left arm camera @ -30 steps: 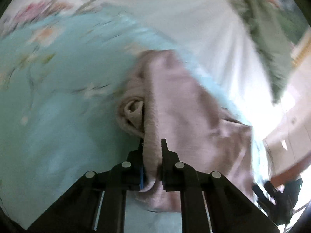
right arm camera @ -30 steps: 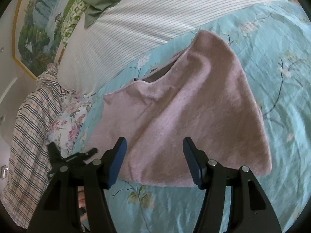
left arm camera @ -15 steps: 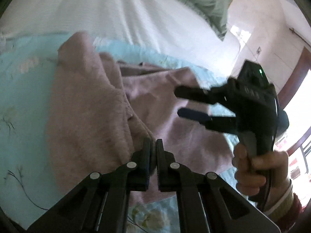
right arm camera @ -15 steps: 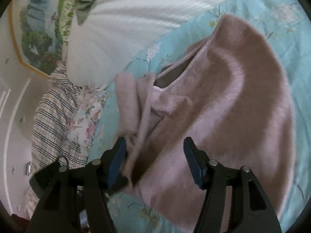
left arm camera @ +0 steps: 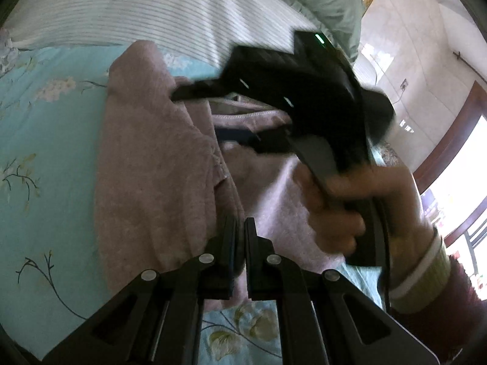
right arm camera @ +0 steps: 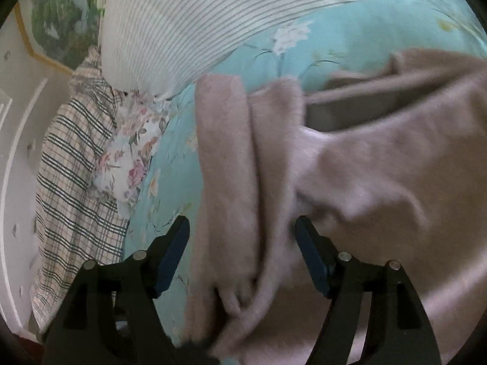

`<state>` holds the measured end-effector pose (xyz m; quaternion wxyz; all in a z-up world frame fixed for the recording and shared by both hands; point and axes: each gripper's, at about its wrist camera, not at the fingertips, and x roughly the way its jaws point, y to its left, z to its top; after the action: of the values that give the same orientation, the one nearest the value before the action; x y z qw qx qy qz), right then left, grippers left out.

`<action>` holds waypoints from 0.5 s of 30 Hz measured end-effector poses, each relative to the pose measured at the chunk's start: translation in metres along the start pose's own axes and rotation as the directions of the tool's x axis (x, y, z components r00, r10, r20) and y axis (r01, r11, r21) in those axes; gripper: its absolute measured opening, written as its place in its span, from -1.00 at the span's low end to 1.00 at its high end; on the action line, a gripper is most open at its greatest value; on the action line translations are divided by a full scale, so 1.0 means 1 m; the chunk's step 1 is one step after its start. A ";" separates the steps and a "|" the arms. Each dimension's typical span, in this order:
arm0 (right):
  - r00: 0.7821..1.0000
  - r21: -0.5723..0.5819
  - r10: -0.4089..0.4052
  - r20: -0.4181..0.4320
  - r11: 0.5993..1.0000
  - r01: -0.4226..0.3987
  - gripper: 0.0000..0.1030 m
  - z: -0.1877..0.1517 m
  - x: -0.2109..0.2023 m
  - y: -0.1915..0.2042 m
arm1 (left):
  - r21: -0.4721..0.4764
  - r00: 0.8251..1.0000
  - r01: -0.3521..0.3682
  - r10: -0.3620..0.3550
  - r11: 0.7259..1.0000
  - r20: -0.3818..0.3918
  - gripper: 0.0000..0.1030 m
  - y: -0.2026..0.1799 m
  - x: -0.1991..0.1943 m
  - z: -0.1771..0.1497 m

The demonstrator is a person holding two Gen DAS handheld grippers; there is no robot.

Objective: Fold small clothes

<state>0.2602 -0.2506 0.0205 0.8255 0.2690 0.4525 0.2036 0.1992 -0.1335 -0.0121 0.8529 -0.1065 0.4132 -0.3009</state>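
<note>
The pink garment [left arm camera: 158, 158] lies on the floral bed sheet [left arm camera: 45, 140], filling centre frame, one side flap turned over toward the middle. The left gripper [left arm camera: 239, 237] is seen pressed shut with no cloth visibly pinched between its fingers. The right gripper [right arm camera: 242, 237] is opening, its fingers straddling the folded flap without pressing it. Risk: the flap could be dragged or flipped back by the crossing grippers, the fluffy cloth catching on a finger. Compared with a second earlier, the flap has been let go and the right gripper has crossed into the left view.
</note>
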 end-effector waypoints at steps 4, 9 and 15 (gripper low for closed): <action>0.995 -0.078 -0.087 -0.040 0.993 0.083 0.41 0.025 0.029 0.019 | 0.003 1.000 0.007 -0.007 1.000 -0.012 -0.93 0.002 0.000 0.000; 0.993 -0.132 -0.113 -0.025 0.985 0.109 -0.73 0.033 0.026 0.035 | 0.023 1.000 0.015 -0.014 1.000 -0.024 -0.93 -0.009 -0.002 0.005; 0.988 -0.183 -0.078 0.130 0.978 0.101 -0.76 0.019 -0.080 0.042 | 0.105 0.986 0.169 -0.167 0.980 -0.026 -0.93 -0.060 -0.009 0.018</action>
<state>0.2315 -0.2693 0.1066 0.8818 0.1808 0.3914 0.1914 0.1833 -0.1770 0.0312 0.8255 -0.0926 0.3930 -0.3944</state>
